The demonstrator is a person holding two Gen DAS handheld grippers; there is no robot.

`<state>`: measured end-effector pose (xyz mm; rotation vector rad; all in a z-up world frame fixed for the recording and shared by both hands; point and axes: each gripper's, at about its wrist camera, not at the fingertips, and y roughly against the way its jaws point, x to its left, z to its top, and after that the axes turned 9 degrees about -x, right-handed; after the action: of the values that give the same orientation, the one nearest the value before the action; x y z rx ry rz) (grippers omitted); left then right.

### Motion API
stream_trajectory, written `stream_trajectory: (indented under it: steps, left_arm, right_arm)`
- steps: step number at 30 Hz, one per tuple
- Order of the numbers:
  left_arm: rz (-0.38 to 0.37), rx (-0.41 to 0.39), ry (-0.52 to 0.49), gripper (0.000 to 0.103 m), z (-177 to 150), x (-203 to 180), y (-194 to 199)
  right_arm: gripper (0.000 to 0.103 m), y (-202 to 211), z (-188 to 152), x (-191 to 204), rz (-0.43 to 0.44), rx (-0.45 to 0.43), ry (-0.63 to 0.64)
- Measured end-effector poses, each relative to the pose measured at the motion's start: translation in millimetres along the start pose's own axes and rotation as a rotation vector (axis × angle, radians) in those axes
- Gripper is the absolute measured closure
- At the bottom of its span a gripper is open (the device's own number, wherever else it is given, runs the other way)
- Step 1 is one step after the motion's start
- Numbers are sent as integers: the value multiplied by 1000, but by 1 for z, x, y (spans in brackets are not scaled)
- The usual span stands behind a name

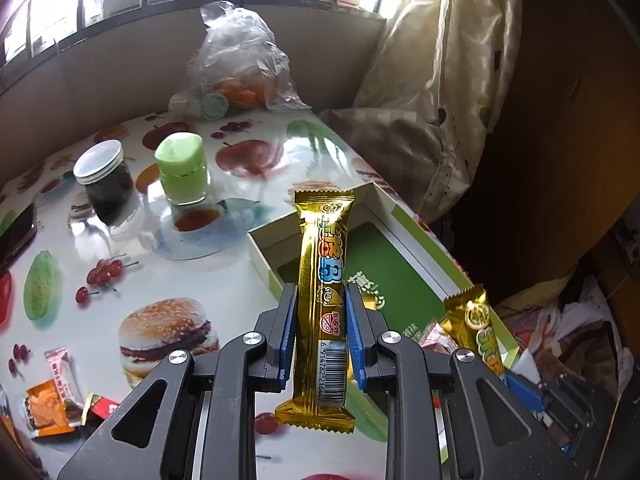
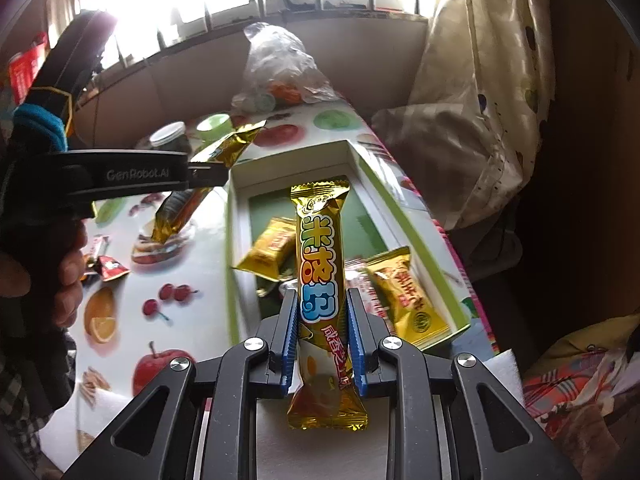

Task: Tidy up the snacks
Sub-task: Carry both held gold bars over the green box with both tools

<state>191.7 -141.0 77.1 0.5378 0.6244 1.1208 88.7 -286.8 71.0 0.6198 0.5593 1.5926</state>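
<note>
The bar in the left gripper has a glossy gold foil wrapper, and the second bar has the same shiny foil. Both grippers look like matt black plastic with ribbed blue pads and bright metal screws. The worktop is smooth and glossy, with printed fruit. The box looks like matt card. The jar has a metal-looking lid. The bag is thin, crinkled clear plastic. The curtain is soft cloth.

Right gripper jaws are clamping a gold snack bar above the green-rimmed box; left gripper is holding another gold bar over the tabletop.
</note>
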Motion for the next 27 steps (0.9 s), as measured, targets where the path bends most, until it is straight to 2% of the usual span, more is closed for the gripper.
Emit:
stream_trajectory:
  steps: [11, 27]
  left_arm:
    - [-18, 60, -16, 79, -5, -18, -26]
    - [-18, 110, -25, 79, -13, -27, -45]
  right_arm:
    - [81, -21, 2, -21, -38, 27, 2]
    - [81, -38, 3, -30, -41, 31, -7]
